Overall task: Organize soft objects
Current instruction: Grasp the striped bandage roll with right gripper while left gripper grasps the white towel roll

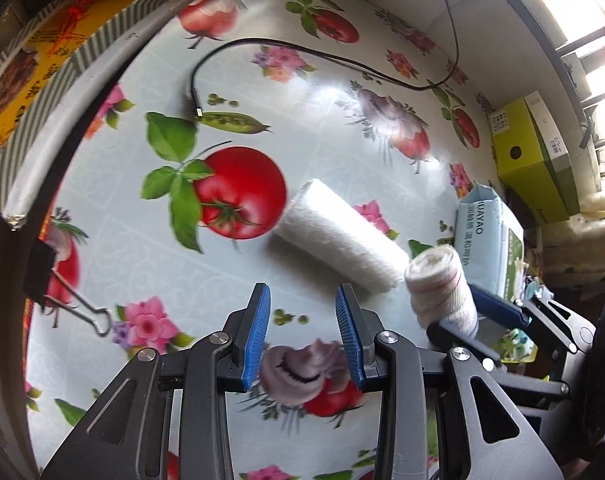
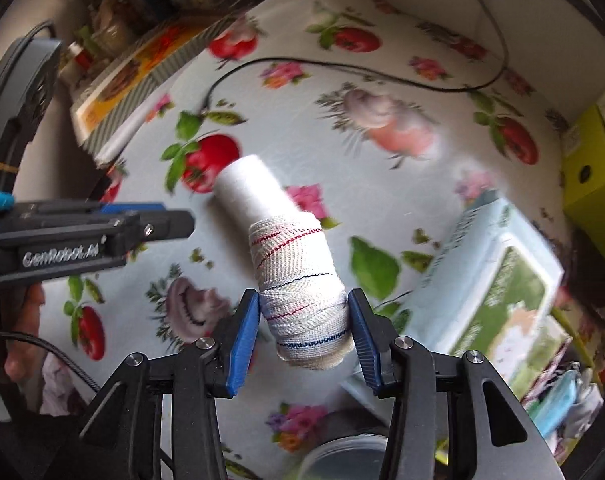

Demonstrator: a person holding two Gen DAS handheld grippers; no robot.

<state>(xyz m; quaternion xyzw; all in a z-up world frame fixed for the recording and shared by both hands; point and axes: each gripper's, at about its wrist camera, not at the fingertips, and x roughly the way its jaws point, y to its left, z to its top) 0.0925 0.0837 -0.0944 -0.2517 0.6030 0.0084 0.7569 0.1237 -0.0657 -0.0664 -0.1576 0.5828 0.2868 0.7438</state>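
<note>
A: Which markings can be read?

B: The left gripper (image 2: 182, 222), seen in the right wrist view, carries raised lettering "GenRobot.AI" on its side. The pale blue pack (image 1: 487, 240) bears "HUAYAO", its first letter partly cut off, beside Chinese characters.

A: And the green box (image 1: 530, 156)?

B: Its labels are too small to read.

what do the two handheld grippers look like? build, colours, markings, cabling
Both match: black angular linkage arms with cut-out slots and silver pivot bolts, ending in blue ribbed finger pads. Left gripper; right gripper. From the right wrist view, the left unit's side reads "GenRobot.AI" in white. A black braided cable trails nearby; its connection is unclear.
</note>
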